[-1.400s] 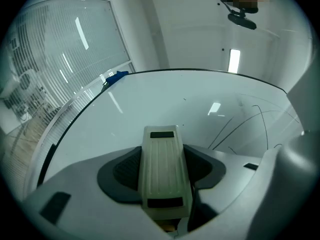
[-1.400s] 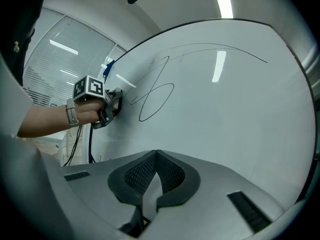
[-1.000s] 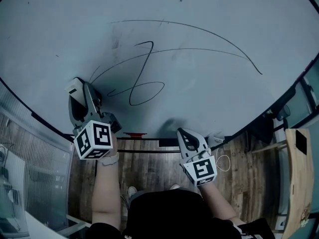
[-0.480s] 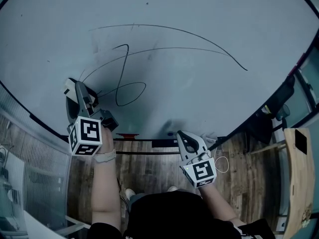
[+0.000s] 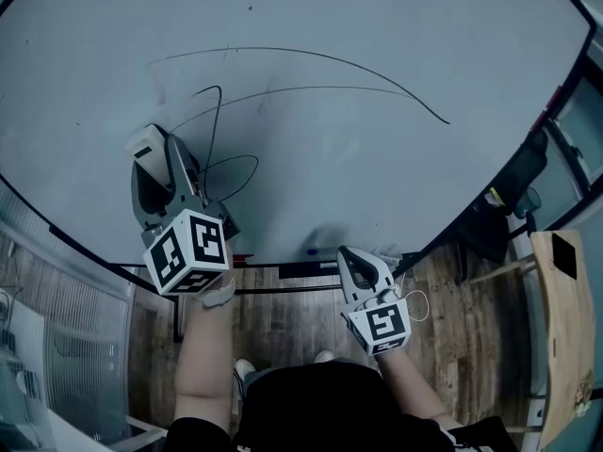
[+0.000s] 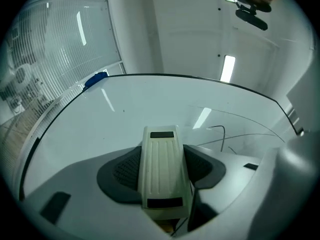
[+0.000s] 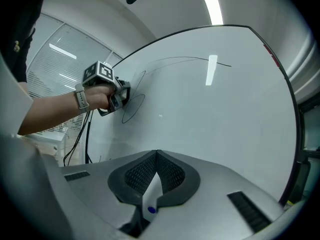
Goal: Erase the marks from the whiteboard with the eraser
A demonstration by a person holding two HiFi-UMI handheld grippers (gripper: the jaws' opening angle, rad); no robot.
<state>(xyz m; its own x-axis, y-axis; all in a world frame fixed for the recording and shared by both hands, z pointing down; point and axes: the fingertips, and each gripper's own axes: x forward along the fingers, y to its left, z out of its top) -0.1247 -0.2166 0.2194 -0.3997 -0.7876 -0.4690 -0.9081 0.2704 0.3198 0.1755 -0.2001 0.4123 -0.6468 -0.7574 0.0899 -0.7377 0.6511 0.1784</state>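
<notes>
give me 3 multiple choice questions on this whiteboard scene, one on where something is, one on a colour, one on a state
1. Where is the eraser?
A) lying on the floor
B) between the jaws of the left gripper
C) on a shelf

2. What colour are the marks on the whiteboard?
A) red
B) green
C) black

3. What state is the right gripper in?
A) shut on a marker
B) open and empty
C) shut on the eraser

Answers:
1 B: the left gripper view shows the cream eraser clamped between its jaws.
2 C: the head view shows thin black arcs and a loop on the board.
3 A: the right gripper view shows the jaws closed on a white marker with a blue end.
</notes>
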